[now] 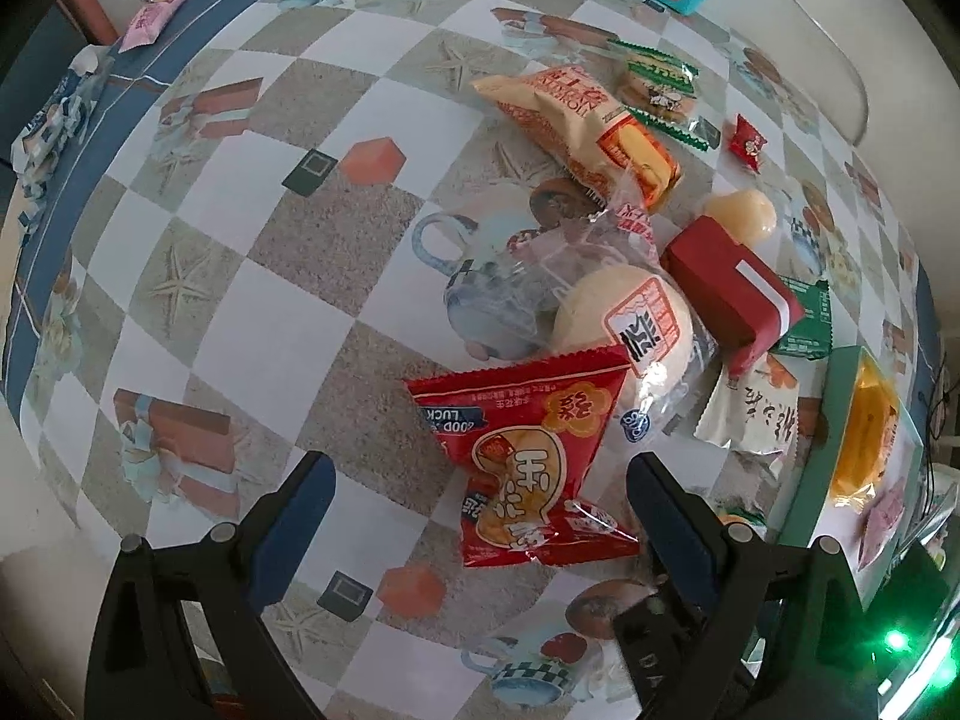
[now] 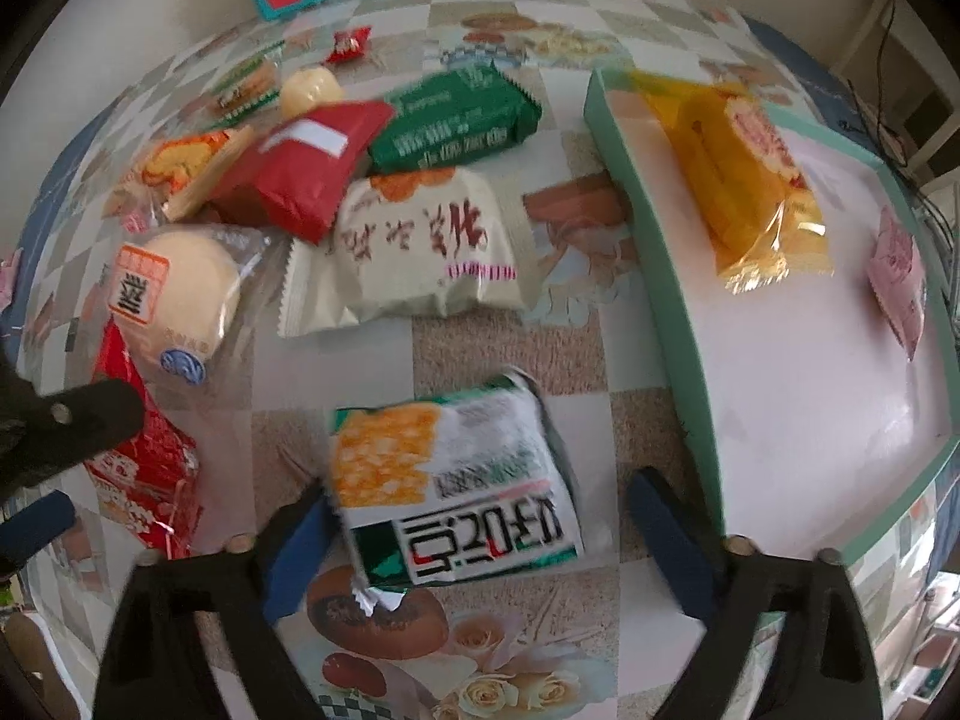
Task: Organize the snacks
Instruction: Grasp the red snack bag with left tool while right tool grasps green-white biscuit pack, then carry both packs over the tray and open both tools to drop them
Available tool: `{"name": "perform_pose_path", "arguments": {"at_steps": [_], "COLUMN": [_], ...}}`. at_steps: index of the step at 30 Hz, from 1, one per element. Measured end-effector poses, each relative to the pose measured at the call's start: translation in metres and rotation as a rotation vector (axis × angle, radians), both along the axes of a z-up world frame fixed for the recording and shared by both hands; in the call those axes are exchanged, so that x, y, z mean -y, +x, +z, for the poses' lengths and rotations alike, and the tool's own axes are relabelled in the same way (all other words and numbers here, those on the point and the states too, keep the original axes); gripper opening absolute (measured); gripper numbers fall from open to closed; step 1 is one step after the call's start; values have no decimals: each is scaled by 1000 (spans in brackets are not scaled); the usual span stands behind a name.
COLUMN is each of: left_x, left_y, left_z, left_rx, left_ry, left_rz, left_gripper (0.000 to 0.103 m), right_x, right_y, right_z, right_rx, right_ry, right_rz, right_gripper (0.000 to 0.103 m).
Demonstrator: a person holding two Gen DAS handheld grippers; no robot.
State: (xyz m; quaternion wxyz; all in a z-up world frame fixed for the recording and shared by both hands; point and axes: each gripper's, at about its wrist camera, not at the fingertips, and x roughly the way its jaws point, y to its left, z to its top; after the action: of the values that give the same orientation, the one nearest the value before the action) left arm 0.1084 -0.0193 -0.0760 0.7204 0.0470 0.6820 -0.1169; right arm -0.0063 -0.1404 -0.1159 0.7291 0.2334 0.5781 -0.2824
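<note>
While two wrapped snacks are lying in the mint-green shallow cardboard tray, most are still littering the checked tablecloth. The right gripper, jaws wide, is straddling a green-and-white foil snack packet without pinching it; the left gripper is hovering wide and empty.

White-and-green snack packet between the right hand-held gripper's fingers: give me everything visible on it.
The white-and-green snack packet is a glossy, crinkled pillow pack with an orange photo panel, black lettering and green ends. It looks motion-blurred and tilted, over the patterned tablecloth and beside the teal tray. Its left edge meets the left finger of the right hand-held gripper; the right finger stands clear.
</note>
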Motion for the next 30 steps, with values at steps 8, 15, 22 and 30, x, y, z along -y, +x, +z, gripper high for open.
{"name": "perform_pose_path", "arguments": {"at_steps": [8,15,22,30], "left_x": [4,8,0,-13], "left_y": [-2,-8,-5,-9], "left_z": [-10,-9,14,53], "left_rx": [-18,-13,16,99], "left_ry": [2,-9,-38,-93], "left_rz": [-4,5,30,57], "left_gripper": [61,40,36,35], "right_x": [12,21,25,29], "right_y": [2,1,-3,-8], "right_z": [13,17,40,70], "right_rx": [30,43,89,170], "right_ry": [-7,3,-4,-31], "right_rz": [-17,-29,-33,-60], "right_gripper": [66,65,64,64]}}
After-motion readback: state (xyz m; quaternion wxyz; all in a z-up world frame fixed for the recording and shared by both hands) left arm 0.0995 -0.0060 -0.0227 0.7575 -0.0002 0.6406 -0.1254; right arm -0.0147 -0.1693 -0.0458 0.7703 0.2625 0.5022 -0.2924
